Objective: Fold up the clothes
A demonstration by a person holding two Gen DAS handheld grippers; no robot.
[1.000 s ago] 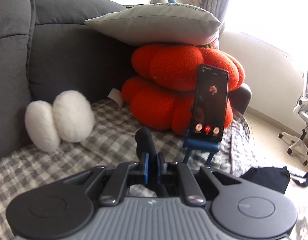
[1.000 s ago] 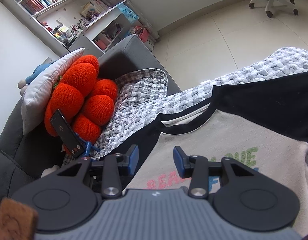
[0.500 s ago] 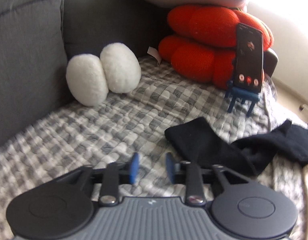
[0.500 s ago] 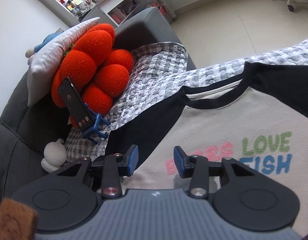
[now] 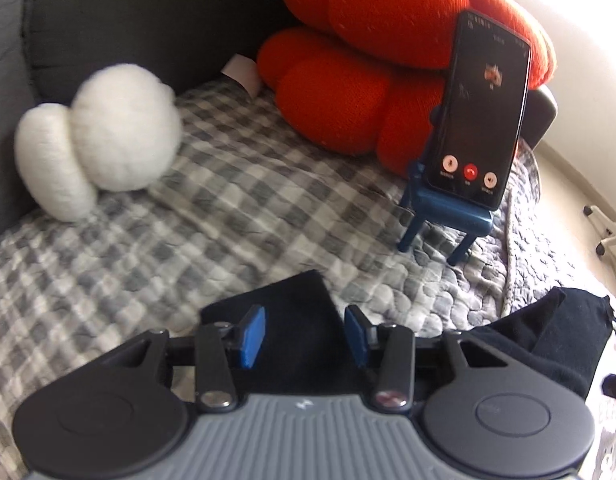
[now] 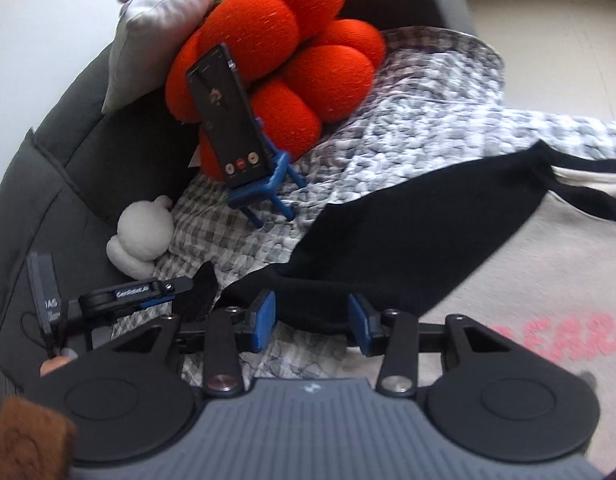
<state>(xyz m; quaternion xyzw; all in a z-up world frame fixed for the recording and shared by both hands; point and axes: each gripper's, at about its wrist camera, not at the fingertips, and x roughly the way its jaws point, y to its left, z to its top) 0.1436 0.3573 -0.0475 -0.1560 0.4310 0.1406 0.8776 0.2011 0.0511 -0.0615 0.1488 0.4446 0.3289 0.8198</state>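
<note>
A cream shirt with pink lettering and black sleeves lies spread on the checked blanket. One black sleeve runs out to the left. Its end lies flat on the blanket below my left gripper, whose jaws are opening with the cloth under the gap and no pad pressing it. My right gripper hovers open over the same sleeve nearer the shoulder, with nothing gripped. The left gripper also shows at the lower left of the right wrist view, beside the sleeve's end.
A phone leans on a small blue chair-shaped stand against orange cushions. A white plush sits by the grey sofa back. An office chair base stands on the floor at right.
My left gripper was shut on the sleeve's end, then opened and let it drop onto the blanket. My right gripper swung left from the shirt's print to over the black sleeve.
</note>
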